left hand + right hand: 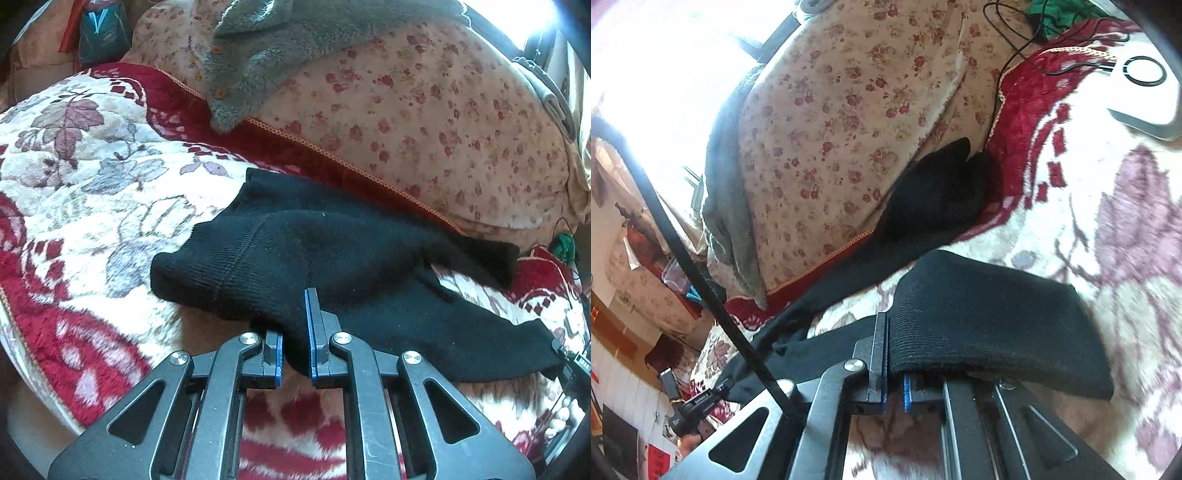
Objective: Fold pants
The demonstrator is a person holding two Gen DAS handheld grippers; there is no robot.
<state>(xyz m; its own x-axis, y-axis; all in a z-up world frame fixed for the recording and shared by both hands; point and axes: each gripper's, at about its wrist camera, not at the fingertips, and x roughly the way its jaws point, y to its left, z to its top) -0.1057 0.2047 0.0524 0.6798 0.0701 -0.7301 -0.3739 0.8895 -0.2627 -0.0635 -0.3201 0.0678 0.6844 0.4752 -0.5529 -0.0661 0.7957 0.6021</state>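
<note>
Black knit pants lie across a red and cream floral blanket. My left gripper is shut on the near edge of the pants, and black cloth is pinched between its blue pads. In the right wrist view my right gripper is shut on the ribbed end of the pants. That end drapes over its right finger and hides it. The rest of the pants trails away towards a flowered quilt. The right gripper shows small at the left view's right edge.
A pink flowered quilt is heaped behind the pants, with a grey fleece garment on top. A white device with a black cable lies on the blanket at the right view's upper right. A black cable crosses that view's left side.
</note>
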